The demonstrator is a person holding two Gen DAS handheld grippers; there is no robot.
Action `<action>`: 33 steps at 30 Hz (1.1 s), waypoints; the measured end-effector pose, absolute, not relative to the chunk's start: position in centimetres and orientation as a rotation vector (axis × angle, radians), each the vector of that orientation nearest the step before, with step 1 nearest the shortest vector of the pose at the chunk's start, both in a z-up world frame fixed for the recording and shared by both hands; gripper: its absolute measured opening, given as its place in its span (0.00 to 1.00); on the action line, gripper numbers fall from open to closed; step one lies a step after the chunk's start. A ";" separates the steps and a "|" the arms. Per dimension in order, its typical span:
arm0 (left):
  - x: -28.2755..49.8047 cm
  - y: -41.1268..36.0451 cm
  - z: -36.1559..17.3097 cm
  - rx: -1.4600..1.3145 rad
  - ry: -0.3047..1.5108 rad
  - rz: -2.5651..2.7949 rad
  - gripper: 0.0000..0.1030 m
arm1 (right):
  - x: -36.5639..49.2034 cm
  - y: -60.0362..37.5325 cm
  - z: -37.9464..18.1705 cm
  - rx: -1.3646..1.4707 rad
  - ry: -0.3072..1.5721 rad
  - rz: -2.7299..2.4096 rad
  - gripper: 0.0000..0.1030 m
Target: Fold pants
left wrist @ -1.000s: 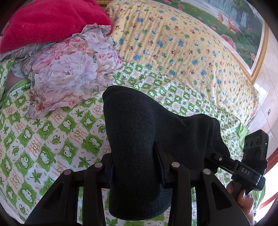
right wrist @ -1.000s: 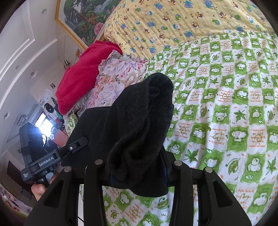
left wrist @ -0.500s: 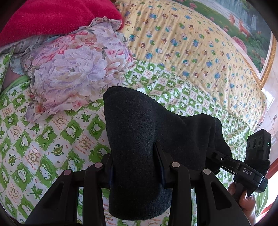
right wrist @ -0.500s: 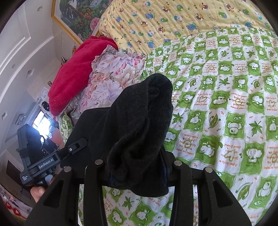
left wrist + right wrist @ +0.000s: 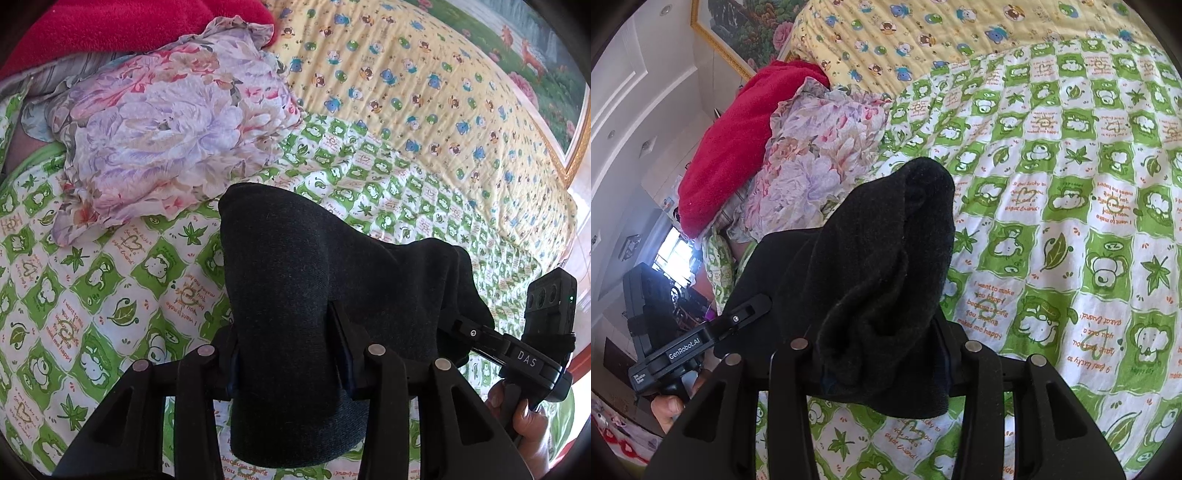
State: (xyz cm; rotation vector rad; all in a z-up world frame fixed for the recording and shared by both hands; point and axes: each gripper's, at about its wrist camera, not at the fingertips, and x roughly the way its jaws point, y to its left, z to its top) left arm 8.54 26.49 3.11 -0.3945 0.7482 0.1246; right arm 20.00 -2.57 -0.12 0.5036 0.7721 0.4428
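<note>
Both tongs, left (image 5: 291, 350) and right (image 5: 882, 354), clenched on pants (image 5: 314, 295); bunched cloth probably lands creased on bed (image 5: 1071, 221); uneven release skews fold.

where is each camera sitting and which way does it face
Left wrist: on the left gripper, looking along its fingers over the green checked sheet toward the floral pillow; the right gripper and its hand show at right.
Right wrist: on the right gripper, facing the same sheet; the left gripper and hand show at left.
Shared: the dark pants, pillow, red blanket, yellow quilt.
</note>
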 end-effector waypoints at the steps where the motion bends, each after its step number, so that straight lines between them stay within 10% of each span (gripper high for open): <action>1: 8.6 26.5 2.9 -0.392 0.752 0.132 0.50 | 20.1 -2.7 -0.3 0.510 0.778 0.442 0.48; 16: 6.4 27.1 2.6 -0.379 0.760 0.193 0.75 | 18.6 -4.4 -0.1 0.562 0.757 0.453 0.79; 33: 2.6 26.6 2.7 -0.351 0.760 0.192 0.78 | 14.8 -1.4 2.2 0.344 0.736 0.436 0.85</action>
